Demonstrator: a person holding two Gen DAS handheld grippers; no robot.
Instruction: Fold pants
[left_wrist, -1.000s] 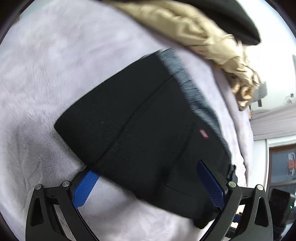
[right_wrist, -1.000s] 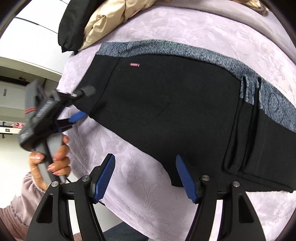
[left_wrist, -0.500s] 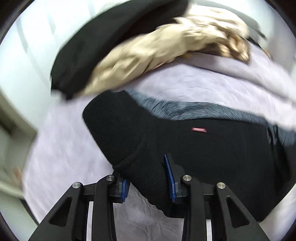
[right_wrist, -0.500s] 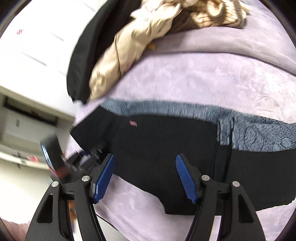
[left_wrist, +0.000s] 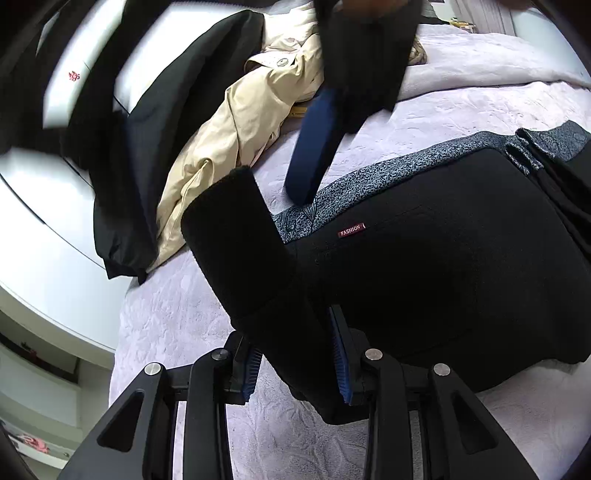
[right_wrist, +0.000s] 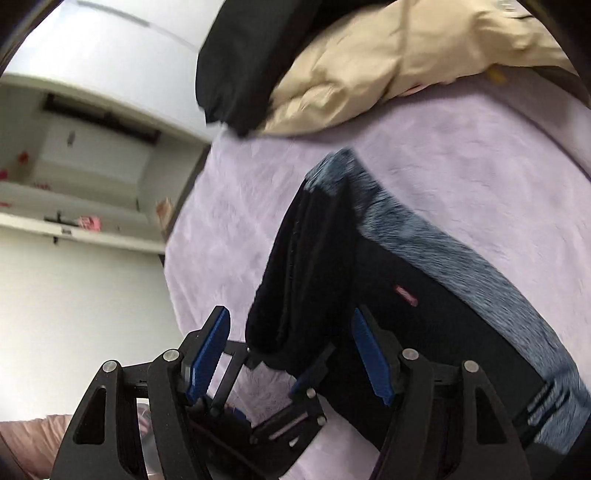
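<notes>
Since 0.5 s ago the left gripper has pulled the black pants corner up off the bed: a thick fold of cloth now stands up in front of the left cam, where before it lay lower and flatter. Left jaws pinch that lifted fold. Right gripper has swung in over the same end; its jaws are spread, nothing between the pads, w/ the left gripper seen just below them in the right cam (blurred). In the left cam one blue right-gripper finger hangs above the grey patterned waistband. Rest of the pants lie flat on the lilac bedcover, red label facing up near the waistband. Beige coat & a black jacket are piled at the bed's far edge, apart from the pants.
</notes>
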